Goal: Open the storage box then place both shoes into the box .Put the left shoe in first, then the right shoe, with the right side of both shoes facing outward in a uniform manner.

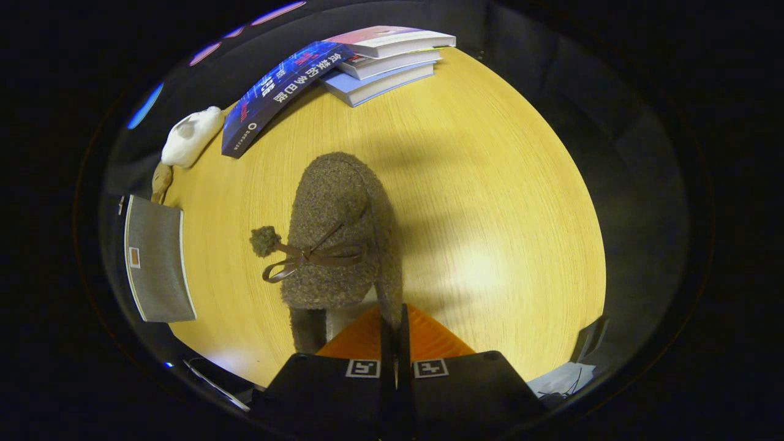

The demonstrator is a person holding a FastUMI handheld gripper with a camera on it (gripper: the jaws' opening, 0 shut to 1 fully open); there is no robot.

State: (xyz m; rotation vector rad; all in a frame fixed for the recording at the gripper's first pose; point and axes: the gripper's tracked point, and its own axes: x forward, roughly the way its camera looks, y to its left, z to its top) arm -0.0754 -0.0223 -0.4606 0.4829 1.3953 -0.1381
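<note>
We are pinching the rim of the fuzzy brown shoe (337, 239) between our nearly closed jaws, the shoe stretching ahead of them over the table (490, 202).

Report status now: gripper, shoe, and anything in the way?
Gripper shut on fuzzy shoe rim, held over table. Books beyond, apart from shoe.

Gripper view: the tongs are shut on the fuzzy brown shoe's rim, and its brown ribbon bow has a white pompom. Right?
Not quite. The gripper view shows the pompom is fuzzy brown like the shoe, not white. The tongs are indeed shut on the shoe's rim, and the ribbon bow is brown.
</note>
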